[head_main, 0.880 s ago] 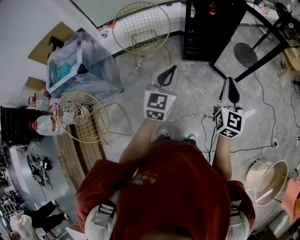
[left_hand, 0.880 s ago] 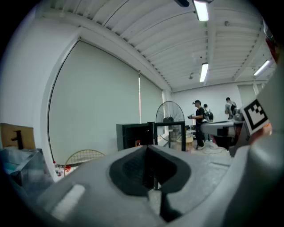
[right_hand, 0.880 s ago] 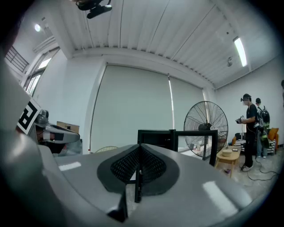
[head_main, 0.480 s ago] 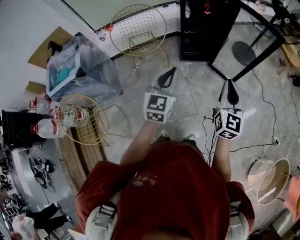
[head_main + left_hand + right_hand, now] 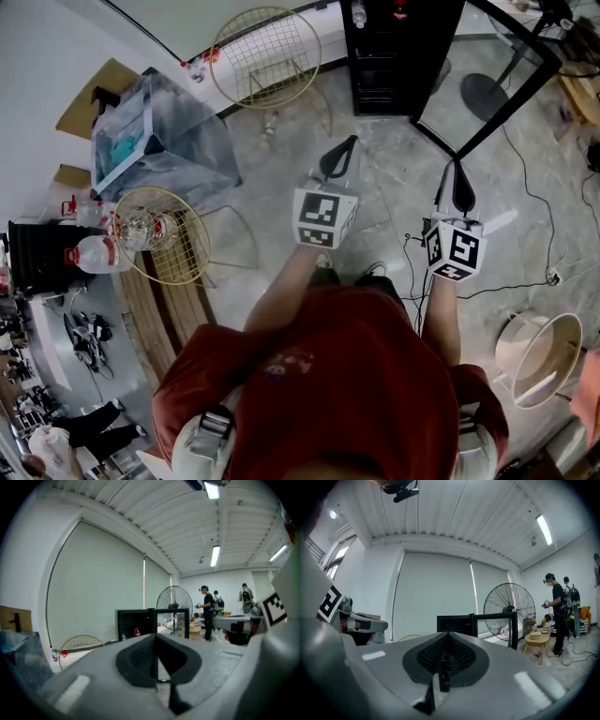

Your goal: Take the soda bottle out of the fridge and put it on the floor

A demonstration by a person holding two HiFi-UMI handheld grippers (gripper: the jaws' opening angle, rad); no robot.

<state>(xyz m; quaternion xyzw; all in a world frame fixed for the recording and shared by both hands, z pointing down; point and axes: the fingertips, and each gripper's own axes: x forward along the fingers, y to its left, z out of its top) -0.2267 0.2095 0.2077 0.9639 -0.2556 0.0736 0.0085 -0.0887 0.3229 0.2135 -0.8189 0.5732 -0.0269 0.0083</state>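
Left gripper (image 5: 350, 141) and right gripper (image 5: 457, 167) are both clenched and empty, well short of the open black fridge (image 5: 356, 67). The soda bottle (image 5: 400, 11), red-marked, stands on a shelf inside it, near a clear bottle (image 5: 357, 14). A clear box (image 5: 155, 141) holds something teal.

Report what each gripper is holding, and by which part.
Nothing is held. The left gripper and the right gripper both have their jaws together with nothing between them, short of the open fridge.

Left tongs (image 5: 339, 150) and right tongs (image 5: 461, 186) point forward, roughly level, both apparently closed, empty.
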